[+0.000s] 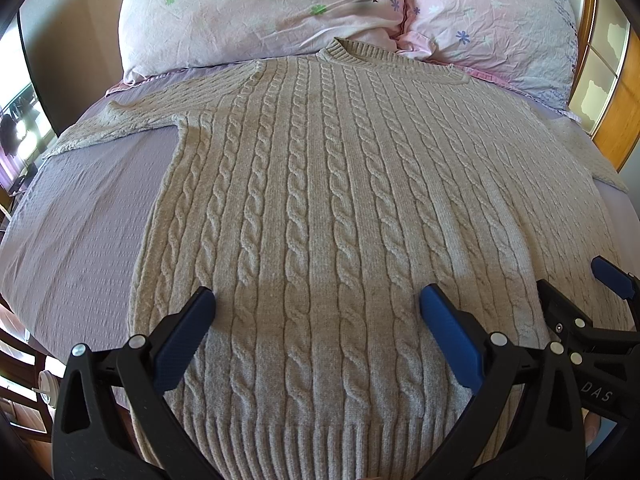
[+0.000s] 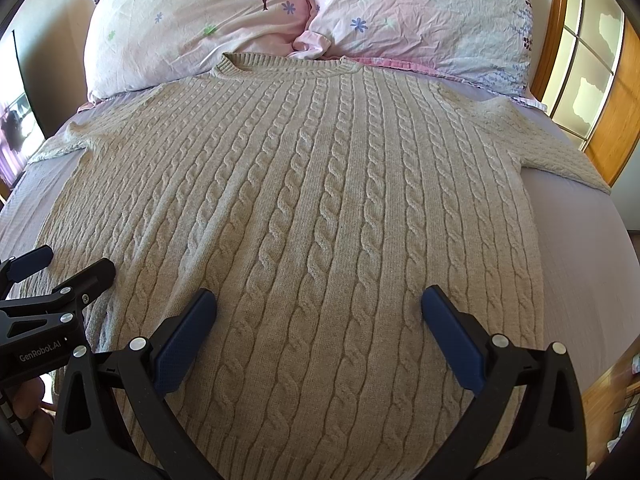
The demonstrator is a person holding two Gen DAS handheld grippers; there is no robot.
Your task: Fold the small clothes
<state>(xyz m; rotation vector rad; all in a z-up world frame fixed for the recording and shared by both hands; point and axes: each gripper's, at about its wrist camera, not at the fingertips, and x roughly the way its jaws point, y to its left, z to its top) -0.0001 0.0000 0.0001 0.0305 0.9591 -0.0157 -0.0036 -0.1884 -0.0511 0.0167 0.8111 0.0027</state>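
A beige cable-knit sweater (image 1: 320,200) lies flat and face up on the lavender bed sheet (image 1: 80,220), its ribbed collar (image 1: 352,54) at 12 o'clock touching two floral pillows (image 1: 260,12), its sleeves spread toward 9 and 3 o'clock. The left tool (image 1: 316,316) hangs above the hem area with its blue pads wide apart and nothing between them. The right tool (image 2: 318,316) is likewise spread wide above the knit, just beside the left, toward 3 o'clock.
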